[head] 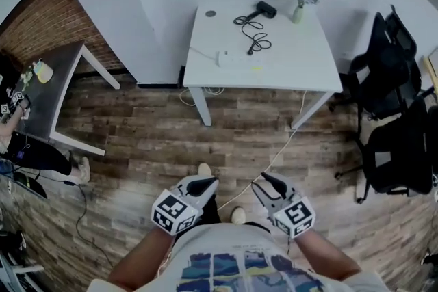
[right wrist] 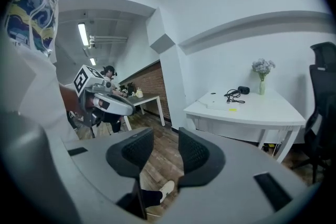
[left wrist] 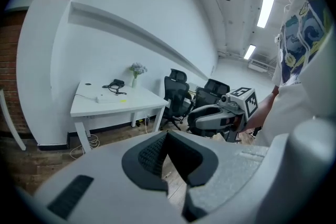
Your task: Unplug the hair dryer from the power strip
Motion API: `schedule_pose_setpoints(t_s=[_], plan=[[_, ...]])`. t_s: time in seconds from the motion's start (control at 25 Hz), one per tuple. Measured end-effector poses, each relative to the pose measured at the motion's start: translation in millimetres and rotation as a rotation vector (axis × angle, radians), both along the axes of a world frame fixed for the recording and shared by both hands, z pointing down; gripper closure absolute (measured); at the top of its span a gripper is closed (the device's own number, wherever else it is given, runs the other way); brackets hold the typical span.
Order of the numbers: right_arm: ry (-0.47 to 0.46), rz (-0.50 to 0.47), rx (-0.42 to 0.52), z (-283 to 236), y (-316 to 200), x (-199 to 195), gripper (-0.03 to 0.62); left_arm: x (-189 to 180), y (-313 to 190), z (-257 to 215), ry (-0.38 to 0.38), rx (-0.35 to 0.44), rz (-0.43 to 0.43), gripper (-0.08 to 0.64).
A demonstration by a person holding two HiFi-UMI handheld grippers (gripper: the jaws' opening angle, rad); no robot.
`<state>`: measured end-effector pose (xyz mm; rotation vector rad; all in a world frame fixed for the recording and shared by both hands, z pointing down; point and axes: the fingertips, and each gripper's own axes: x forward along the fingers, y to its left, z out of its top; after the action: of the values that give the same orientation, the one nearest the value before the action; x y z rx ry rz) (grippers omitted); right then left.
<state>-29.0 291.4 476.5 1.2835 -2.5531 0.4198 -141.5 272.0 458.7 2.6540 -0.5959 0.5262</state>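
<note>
A black hair dryer [head: 265,9] lies at the back of a white table [head: 301,72] across the room, its black cord [head: 254,34] coiled beside it and running to a white power strip [head: 233,58]. The left gripper view shows the hair dryer [left wrist: 118,82] and the power strip [left wrist: 107,98] far off. So does the right gripper view, with the hair dryer [right wrist: 243,89] and power strip [right wrist: 220,105] small. My left gripper [head: 205,182] is held close to my body, its tips together and empty. My right gripper [head: 268,181] is open with nothing between its pads.
A vase of flowers [head: 301,0] stands by the hair dryer. Black office chairs [head: 390,78] crowd the right side. A grey desk [head: 61,78] stands at the left by a brick wall. A pale cable [head: 274,161] trails over the wooden floor.
</note>
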Motion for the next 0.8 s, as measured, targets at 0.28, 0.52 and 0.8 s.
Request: schedule_pose_setpoints(t_s=[0.28,0.52,0.8], plan=[[0.05,0.11,-0.061,-1,-83,-2,0.448,11,-114,-2,0.049,0.005,0.12,0.56],[0.047,0.233,-0.084,-5,-157,-5,0.453,5,-195,-8,0.062,0.022,0.23,0.56],[0.059,0.301,-0.078,-6,-207,-23,0.453,-10,-255,14,0.054,0.011,0.289,0.56]])
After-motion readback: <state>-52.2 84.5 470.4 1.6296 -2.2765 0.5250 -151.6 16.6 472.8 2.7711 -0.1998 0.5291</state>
